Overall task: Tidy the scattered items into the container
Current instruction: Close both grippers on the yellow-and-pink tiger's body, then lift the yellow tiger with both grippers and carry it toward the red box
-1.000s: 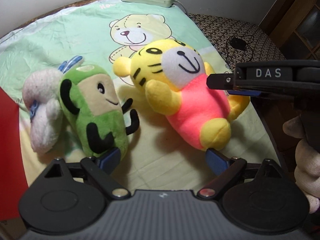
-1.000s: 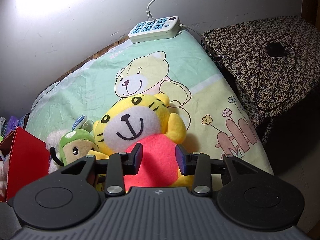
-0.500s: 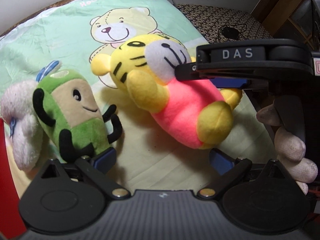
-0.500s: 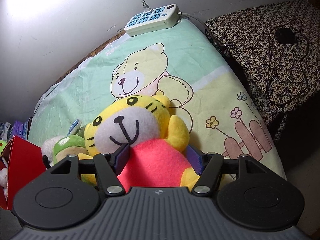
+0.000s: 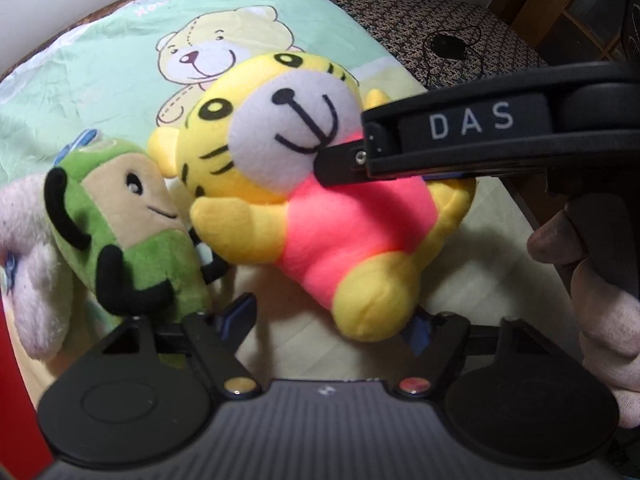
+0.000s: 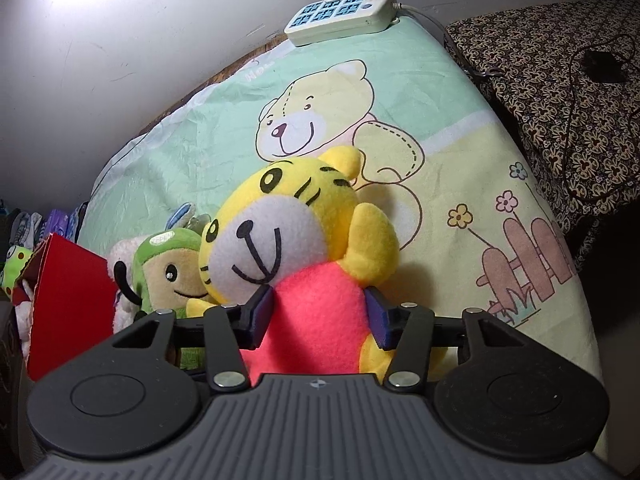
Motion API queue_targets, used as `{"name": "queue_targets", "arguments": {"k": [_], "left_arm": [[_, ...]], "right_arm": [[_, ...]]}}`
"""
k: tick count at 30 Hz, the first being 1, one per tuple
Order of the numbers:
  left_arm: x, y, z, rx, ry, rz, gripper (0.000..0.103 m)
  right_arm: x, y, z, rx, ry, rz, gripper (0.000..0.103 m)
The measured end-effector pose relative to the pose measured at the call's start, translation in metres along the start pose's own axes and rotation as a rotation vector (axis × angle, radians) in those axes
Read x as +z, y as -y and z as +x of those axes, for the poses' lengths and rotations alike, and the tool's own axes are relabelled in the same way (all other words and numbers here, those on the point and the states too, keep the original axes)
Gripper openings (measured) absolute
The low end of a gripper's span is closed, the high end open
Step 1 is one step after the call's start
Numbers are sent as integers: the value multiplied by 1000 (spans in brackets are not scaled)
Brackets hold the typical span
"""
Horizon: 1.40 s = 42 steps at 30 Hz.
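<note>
currently, your right tongs (image 6: 318,314) are closing on the tiger plush (image 6: 304,240); your left tongs (image 5: 332,320), unclenched, are closing beside the green plush (image 5: 128,232).

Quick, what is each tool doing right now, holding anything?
Left tool: closing, nothing gripped; tiger plush foot sits between its fingers.
Right tool: closing on the tiger plush's pink body.

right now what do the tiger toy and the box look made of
Tiger toy: soft plush, fuzzy matte pile, body looks stuffed. Box: likely cardboard; flat red face, thin brownish edge, though only a corner shows.
</note>
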<state>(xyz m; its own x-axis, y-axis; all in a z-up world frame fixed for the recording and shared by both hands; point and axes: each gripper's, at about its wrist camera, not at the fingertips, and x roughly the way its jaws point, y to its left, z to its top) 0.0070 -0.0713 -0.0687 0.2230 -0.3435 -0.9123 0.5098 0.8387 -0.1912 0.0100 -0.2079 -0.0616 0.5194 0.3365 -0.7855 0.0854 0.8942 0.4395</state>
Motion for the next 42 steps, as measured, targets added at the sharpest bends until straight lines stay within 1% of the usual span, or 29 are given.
{"name": "queue_targets", "arguments": {"k": [1,2,5,7,8,10,13,15,18,20,23,25,27,29,32,34,35,38,42], "left_arm": [[-2,1,-3,-14,1,10,57],[-4,4,-7,-19,13,28,57],[-11,12,-22,-10,63,88,56],[-14,15,-33,-31,91,107,57],[-16,15,-38,-37,101,110,57],[-20,12,-40,-27,104,112,57],[-27,3,-33,-7,89,90,60],[-26,0,-25,-7,76,65,61],[-20,-5,-16,-16,72,40,66],[-15,-5,-10,-28,76,38,67],[-6,-2,2,-19,79,33,68],[0,-6,11,-30,69,10,71],[6,-8,19,-41,55,-13,70],[7,-7,22,-38,55,-10,69],[8,1,24,-27,64,13,66],[7,3,25,-22,67,28,65],[7,2,26,-21,67,35,62],[9,8,26,-17,72,56,58],[0,18,17,-21,73,109,55]], "right_arm": [[-2,-2,-2,3,-8,0,49],[-5,-4,-4,8,-18,1,47],[-15,-11,-12,19,-37,-1,44],[-21,-16,-17,29,-46,-13,42],[-23,-17,-20,38,-49,-8,39],[-26,-16,-24,45,-45,12,35],[-28,-9,-23,42,-30,41,36],[-28,-4,-18,37,-12,53,38],[-25,-2,-13,5,21,45,42],[-22,-1,-9,-7,32,38,51],[-18,5,-3,-1,31,53,63],[-17,8,1,-5,33,49,70],[-18,12,5,7,24,50,69],[-18,12,6,48,18,54,61],[-17,10,10,53,18,40,58],[-17,11,11,65,13,58,55],[-17,12,11,73,10,65,53],[-19,13,3,94,9,77,46],[-26,9,-10,87,3,82,44]]}}
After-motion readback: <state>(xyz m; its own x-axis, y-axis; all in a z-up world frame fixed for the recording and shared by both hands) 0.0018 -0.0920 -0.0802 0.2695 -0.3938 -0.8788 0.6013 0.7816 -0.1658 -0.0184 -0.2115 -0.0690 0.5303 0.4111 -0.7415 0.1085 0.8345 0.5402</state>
